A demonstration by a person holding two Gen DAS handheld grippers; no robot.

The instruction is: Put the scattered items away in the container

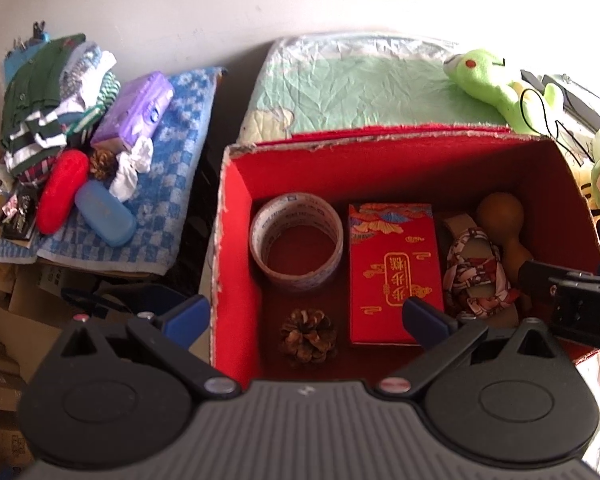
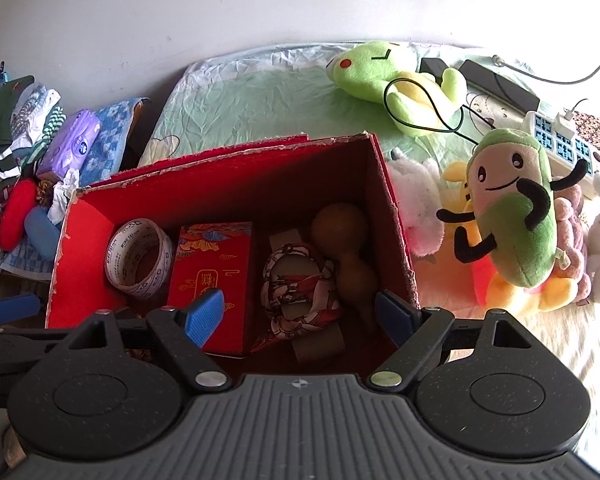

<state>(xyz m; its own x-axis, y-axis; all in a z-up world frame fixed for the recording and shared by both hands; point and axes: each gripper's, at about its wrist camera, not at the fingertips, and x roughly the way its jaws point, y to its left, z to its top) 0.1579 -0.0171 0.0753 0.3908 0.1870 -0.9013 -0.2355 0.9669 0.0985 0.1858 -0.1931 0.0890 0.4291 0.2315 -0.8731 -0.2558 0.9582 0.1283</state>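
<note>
A red open box (image 1: 236, 216) (image 2: 80, 264) stands on the bed. Inside lie a tape roll (image 1: 296, 238) (image 2: 138, 258), a red packet (image 1: 394, 276) (image 2: 212, 272), a pine cone (image 1: 308, 334), a patterned cloth ring (image 1: 476, 272) (image 2: 296, 292) and a brown gourd (image 1: 504, 224) (image 2: 344, 248). My left gripper (image 1: 306, 318) is open and empty above the box's near edge. My right gripper (image 2: 304, 314) is open and empty over the box's right half.
A green frog plush (image 2: 384, 76) and a bean plush (image 2: 512, 208) lie right of the box with a power strip (image 2: 560, 140). Left, on a blue towel (image 1: 168, 184), are a red case (image 1: 62, 190), blue case (image 1: 104, 212), purple tissue pack (image 1: 134, 110) and clothes (image 1: 48, 96).
</note>
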